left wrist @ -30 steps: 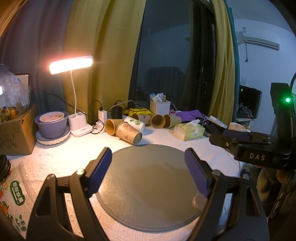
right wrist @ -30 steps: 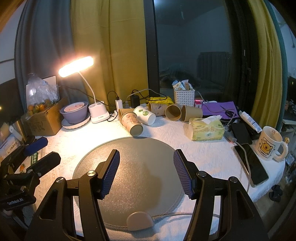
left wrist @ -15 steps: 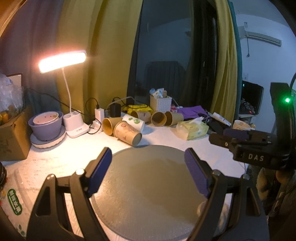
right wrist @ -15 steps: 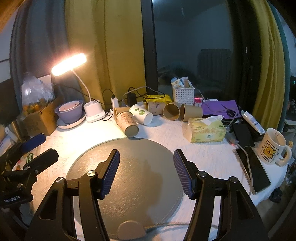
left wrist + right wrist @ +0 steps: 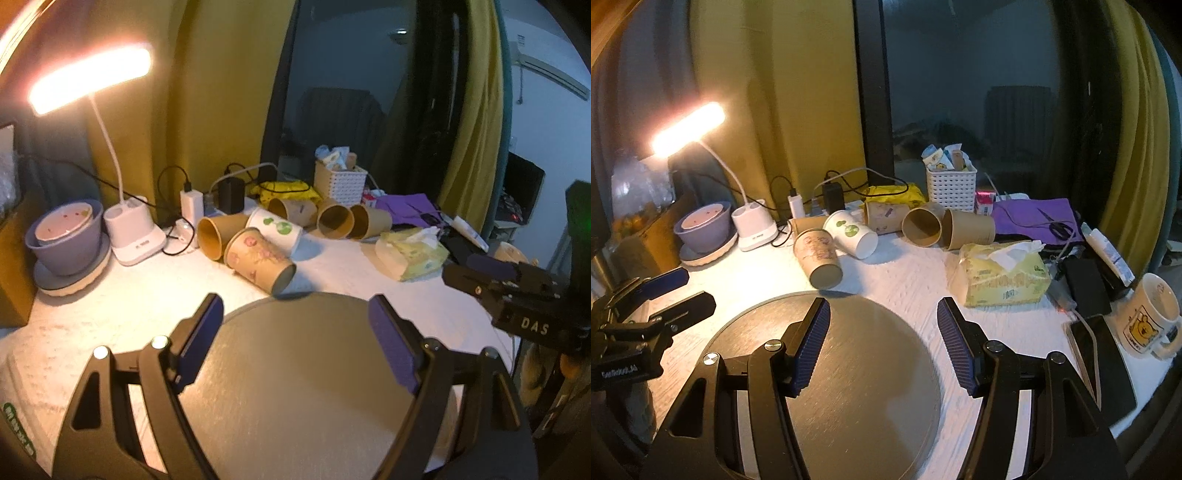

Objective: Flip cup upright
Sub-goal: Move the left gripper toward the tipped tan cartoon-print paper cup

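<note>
Several paper cups lie on their sides at the back of the white table. The nearest is a brown cup with pink flowers [image 5: 258, 262] [image 5: 818, 258], base toward me, at the far edge of the round grey mat [image 5: 314, 387] [image 5: 849, 369]. A white cup with green print [image 5: 277, 230] [image 5: 851, 234] lies behind it. My left gripper [image 5: 295, 343] is open and empty above the mat, short of the flowered cup. My right gripper [image 5: 882, 347] is open and empty above the mat; it also shows at the right of the left wrist view [image 5: 480, 273].
A lit desk lamp [image 5: 129, 236] and a purple bowl [image 5: 66, 236] stand at the back left. A tissue pack [image 5: 1001, 273], a white basket [image 5: 951, 184], a phone [image 5: 1100, 362] and a mug [image 5: 1148, 317] are on the right. Cables and chargers lie behind the cups.
Both grippers have moved forward toward the cups, which look larger and nearer now. Both stay open. No cup has moved.
</note>
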Demonstrator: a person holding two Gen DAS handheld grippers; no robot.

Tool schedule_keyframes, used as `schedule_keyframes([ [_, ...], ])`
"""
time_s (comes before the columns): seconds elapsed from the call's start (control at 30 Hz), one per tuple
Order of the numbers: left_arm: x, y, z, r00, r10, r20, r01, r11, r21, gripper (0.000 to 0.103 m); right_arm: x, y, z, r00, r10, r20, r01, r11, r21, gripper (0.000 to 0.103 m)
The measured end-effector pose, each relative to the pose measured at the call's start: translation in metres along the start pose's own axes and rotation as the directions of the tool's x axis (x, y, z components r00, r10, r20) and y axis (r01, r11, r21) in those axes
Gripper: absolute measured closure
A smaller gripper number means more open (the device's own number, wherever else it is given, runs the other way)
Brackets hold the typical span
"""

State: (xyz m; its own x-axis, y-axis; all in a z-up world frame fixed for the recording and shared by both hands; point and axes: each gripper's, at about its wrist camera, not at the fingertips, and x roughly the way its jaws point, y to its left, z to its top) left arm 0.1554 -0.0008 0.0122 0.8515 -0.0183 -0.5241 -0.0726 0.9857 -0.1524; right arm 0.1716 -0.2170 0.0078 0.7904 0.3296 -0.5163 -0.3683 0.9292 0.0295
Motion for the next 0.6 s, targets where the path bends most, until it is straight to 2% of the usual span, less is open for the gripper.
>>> schedule_keyframes([
  [0.6, 0.118, 0.040, 0.038, 0.988, -0.007, -0.155, -0.021, 0.984, -0.176, 0.021, 0.101, -0.034, 0.048, 0.996, 0.030, -0.081, -0.029, 1.000, 0.008, 0.039],
])
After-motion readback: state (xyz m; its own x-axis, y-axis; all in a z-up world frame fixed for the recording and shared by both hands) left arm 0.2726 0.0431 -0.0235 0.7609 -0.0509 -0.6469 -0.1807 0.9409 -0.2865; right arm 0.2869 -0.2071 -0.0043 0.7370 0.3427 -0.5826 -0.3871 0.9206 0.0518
